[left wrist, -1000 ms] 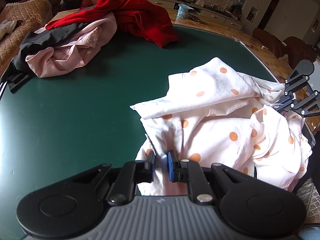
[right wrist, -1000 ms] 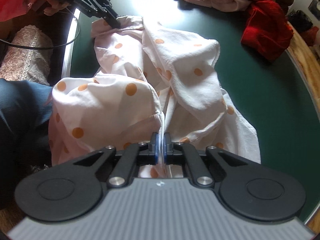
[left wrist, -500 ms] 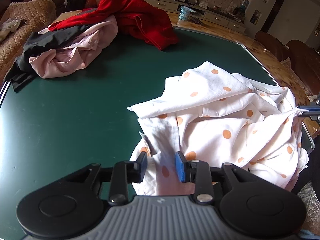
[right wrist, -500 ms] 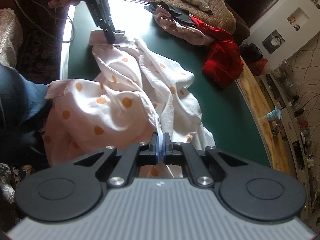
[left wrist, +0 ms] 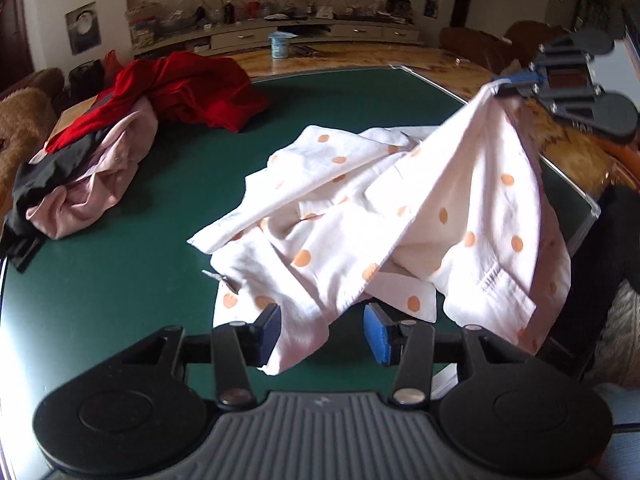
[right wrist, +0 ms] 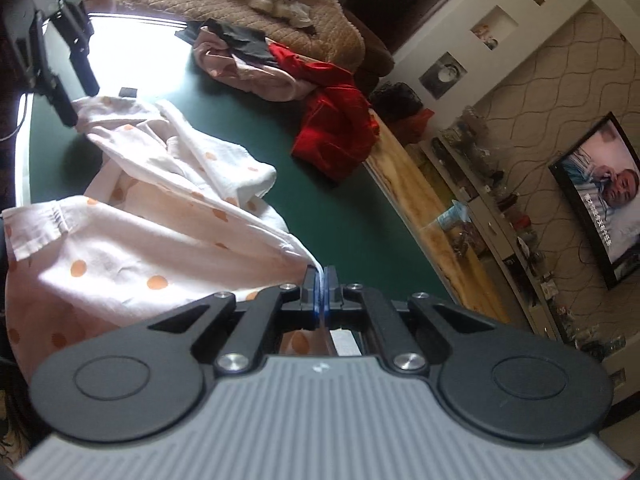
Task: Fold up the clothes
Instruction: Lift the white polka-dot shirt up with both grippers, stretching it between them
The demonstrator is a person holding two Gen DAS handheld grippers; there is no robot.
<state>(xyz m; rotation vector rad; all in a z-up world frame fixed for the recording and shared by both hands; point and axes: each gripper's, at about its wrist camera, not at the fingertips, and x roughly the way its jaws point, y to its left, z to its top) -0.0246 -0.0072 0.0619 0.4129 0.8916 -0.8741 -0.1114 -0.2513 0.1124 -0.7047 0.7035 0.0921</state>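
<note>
From the left wrist view, the left gripper (left wrist: 322, 330) is opening. Its blue pads stand apart now, where a second ago they pinched the cloth. A fold of the white shirt with orange dots (left wrist: 360, 216) hangs loose between them, and neither pad presses on it. So the left side has let go and probably needs a new place to grab. The right gripper (left wrist: 516, 82) is now up high at the top right, holding one corner of the shirt, so the cloth hangs like a tent. The green worktop (left wrist: 120, 280) has lots of bare room to the left. A pile of red, pink and black clothes (left wrist: 120, 132) sits far back.

From the right wrist view, the right gripper (right wrist: 320, 292) is squeezed tight on a thin edge of the dotted shirt (right wrist: 132, 248). The shirt's near part hangs over the worktop edge. The left gripper (right wrist: 64, 92) is at the far end, beside the shirt.
</note>
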